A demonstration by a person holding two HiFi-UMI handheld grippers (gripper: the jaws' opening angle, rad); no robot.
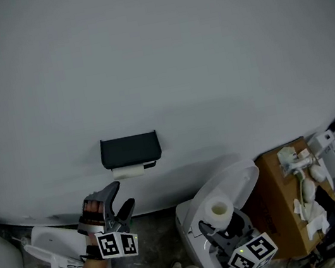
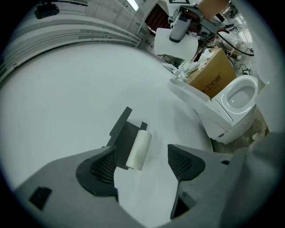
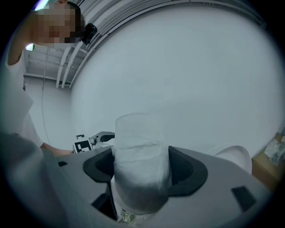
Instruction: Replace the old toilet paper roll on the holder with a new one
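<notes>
We see a line of dark Chinese characters on the side of the cardboard box [image 2: 213, 73], at one o'clock in the left gripper view, too small to read. Black-and-white square code markers cover the cube [image 1: 117, 244] of the left gripper [image 1: 122, 194] and the cube [image 1: 254, 254] of the right gripper [image 1: 220, 220].

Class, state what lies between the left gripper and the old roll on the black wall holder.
Nothing: only bare wall separates the left gripper from the old roll on its holder, as the left gripper view shows.
</notes>
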